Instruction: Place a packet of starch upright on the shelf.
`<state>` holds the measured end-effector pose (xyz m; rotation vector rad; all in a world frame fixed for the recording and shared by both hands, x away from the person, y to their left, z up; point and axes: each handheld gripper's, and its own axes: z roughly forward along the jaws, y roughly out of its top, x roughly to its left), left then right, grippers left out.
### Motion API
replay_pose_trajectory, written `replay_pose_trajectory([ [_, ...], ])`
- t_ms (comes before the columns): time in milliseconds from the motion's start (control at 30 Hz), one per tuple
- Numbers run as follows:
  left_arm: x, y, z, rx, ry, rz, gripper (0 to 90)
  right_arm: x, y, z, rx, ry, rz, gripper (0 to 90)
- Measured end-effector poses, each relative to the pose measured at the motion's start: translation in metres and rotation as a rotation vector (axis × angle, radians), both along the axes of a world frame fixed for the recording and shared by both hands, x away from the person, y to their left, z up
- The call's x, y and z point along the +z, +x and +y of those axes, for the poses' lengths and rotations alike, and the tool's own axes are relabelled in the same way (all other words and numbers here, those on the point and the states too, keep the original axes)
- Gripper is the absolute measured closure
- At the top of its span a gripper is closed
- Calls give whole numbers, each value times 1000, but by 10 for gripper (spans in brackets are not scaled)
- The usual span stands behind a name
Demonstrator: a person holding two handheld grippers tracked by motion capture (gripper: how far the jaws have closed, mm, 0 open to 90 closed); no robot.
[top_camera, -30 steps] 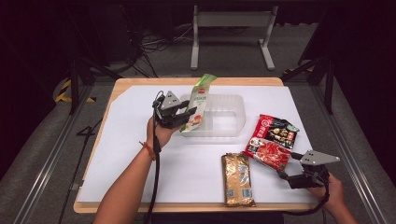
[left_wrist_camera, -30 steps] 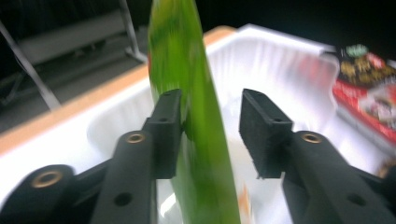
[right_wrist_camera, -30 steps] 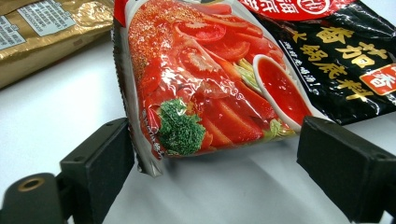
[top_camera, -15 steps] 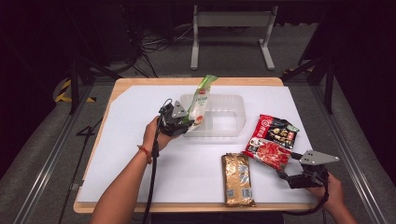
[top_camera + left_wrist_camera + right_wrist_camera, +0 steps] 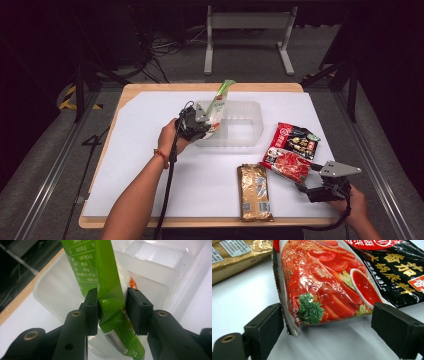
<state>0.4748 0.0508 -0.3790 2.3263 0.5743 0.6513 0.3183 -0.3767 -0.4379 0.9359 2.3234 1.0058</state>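
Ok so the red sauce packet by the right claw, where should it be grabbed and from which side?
Probably by the near short edge of the red packet, coming in low from the person's side. That edge curls up off the table toward the right claw, whose open jaws already stand either side of it, untouched. The gold packet lies close on its left.

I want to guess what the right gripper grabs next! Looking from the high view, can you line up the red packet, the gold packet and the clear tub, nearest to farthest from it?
1. Red packet: just up and left of the right gripper, its near edge between the open fingers.
2. Gold packet: farther left, by the table's front edge.
3. Clear tub: farthest, up near the middle.
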Motion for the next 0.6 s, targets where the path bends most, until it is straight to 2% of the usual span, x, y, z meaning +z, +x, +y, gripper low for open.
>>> replay_pose_trajectory([
  [67, -2, 2, 0, 2, -4, -6, 657, 0, 0, 0, 0, 1, -1, 114],
  [167, -8, 6, 0, 6, 13, -15, 662, 0, 0, 0, 2, -2, 2, 112],
  [267, -12, 10, 4, 10, -15, -8, 663, 0, 0, 0, 4, -2, 1, 112],
  [600, -20, 10, 2, 13, -16, -23, 663, 0, 0, 1, 6, -9, 2, 107],
])
